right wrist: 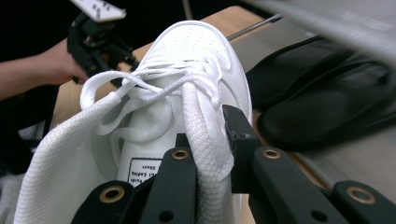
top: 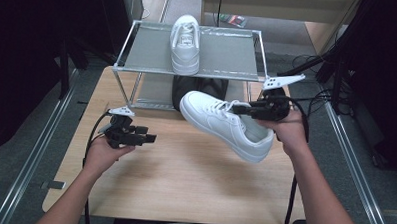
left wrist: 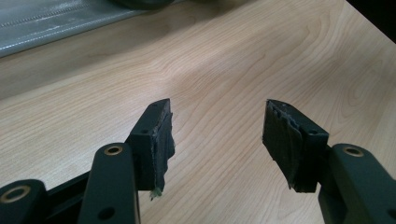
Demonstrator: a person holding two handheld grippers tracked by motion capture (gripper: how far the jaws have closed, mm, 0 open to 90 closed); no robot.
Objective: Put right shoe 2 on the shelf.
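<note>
A white sneaker (top: pixel 221 124) hangs tilted above the wooden table (top: pixel 174 176), toe toward the rack. My right gripper (top: pixel 241 108) is shut on it. In the right gripper view the jaws (right wrist: pixel 208 135) pinch the sneaker's (right wrist: pixel 187 51) side wall beside the laces, one jaw inside the opening and one outside. A second white sneaker (top: pixel 185 44) stands on the rack's top shelf. My left gripper (top: pixel 148 138) hovers low over the table's left side, open, and nothing lies between its fingers (left wrist: pixel 217 135). It also appears far off as the left gripper (right wrist: pixel 100 46).
A metal-framed rack (top: pixel 138 65) with grey shelves stands at the table's far edge. Black shoes (top: pixel 197 87) lie on its lower shelf, seen close as dark shoes (right wrist: pixel 327 102). Bare wood (left wrist: pixel 233 56) spreads under the left gripper. Dark cables hang at the right.
</note>
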